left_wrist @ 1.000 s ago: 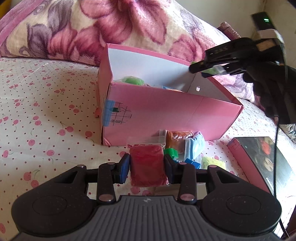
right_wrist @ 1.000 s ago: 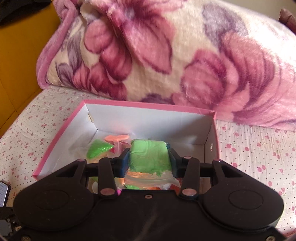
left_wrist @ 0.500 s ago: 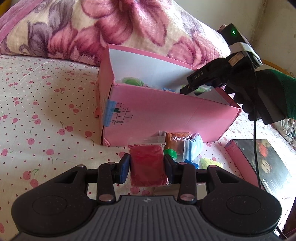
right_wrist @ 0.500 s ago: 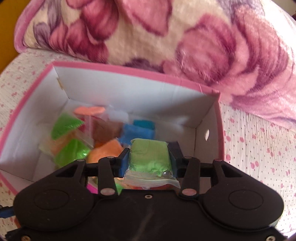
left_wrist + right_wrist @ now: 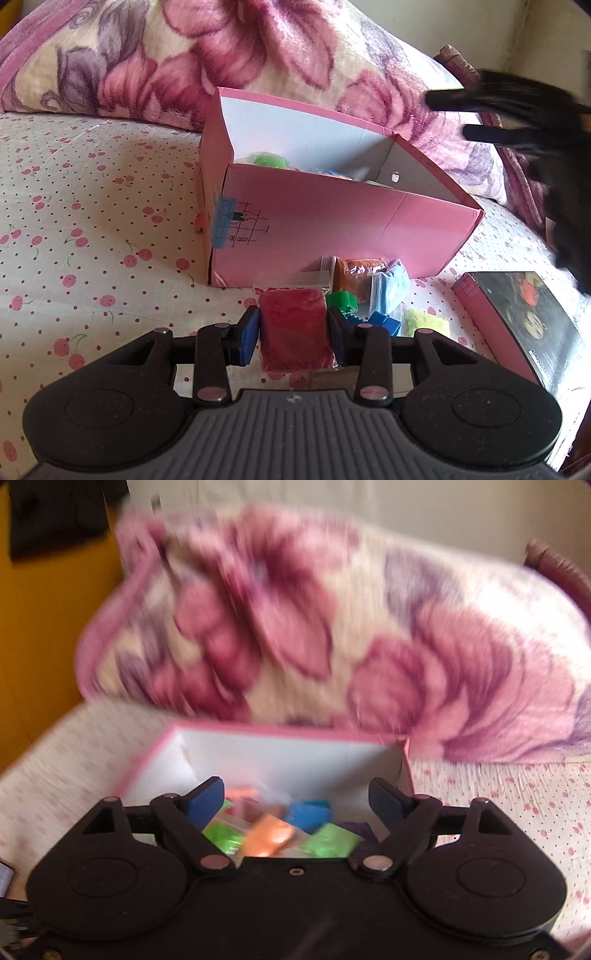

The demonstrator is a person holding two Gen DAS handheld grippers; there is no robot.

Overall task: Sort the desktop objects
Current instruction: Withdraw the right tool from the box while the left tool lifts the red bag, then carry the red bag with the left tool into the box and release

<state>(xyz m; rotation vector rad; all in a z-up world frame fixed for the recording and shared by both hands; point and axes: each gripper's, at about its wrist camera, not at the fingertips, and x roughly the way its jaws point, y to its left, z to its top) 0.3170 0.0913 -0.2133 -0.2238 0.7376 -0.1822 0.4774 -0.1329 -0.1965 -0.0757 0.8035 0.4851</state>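
Change: our right gripper [image 5: 297,797] has dropped its green bag; jaws wide above the pink cardboard box [image 5: 295,753].
Next: our left gripper [image 5: 294,326] clamps the red clay bag [image 5: 295,328].

Black plastic tongs [image 5: 294,334] with blue pads [image 5: 249,334], silver pivot rivets, ribbed grey base.

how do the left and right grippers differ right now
The left gripper is shut on a red bag; the right gripper is open with nothing between its fingers. The left one sits low in front of the pink box, outside it; the right one is above the box's open top, over the bags inside. Both have the same black build and blue finger pads.
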